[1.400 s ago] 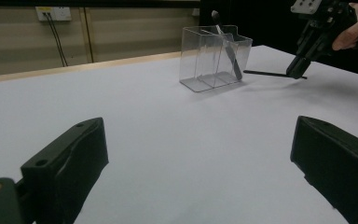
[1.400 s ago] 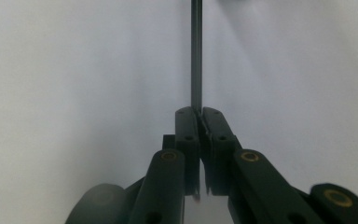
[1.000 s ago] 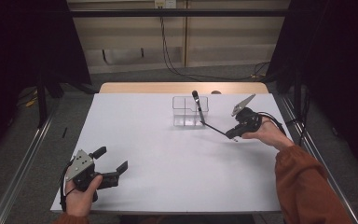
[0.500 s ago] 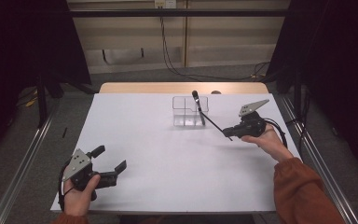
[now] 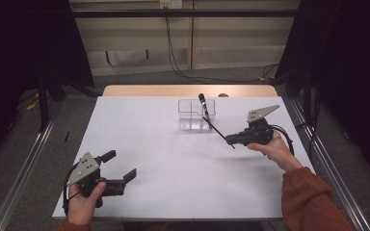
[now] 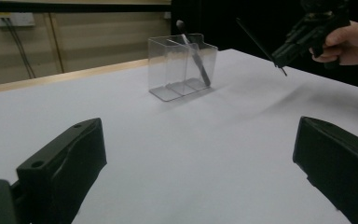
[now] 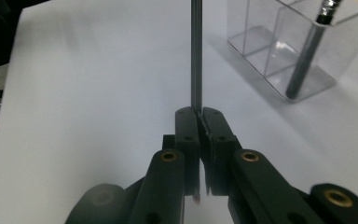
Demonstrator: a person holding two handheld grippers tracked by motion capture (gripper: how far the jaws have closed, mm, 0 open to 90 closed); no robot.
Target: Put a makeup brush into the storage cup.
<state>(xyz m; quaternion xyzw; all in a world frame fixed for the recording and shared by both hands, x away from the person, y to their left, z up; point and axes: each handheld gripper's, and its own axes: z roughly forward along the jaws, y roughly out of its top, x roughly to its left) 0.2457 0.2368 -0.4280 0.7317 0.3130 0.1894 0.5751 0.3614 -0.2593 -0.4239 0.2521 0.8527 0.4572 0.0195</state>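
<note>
right gripper [image 5: 232,139] clenched on thin black stick [image 7: 196,56] | left gripper [image 5: 120,169] released, idle | risk: stick tip catches clear organizer [image 5: 196,114] rim, tips it

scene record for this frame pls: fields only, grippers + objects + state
right gripper: shut on thin dark stick, held above the table, short of the box
left gripper: open, holds nothing, near front left of table
clear box: upright, divided into compartments, far centre of table
pen: leans in the box's right-hand compartment, top above the rim
table: white top
</note>
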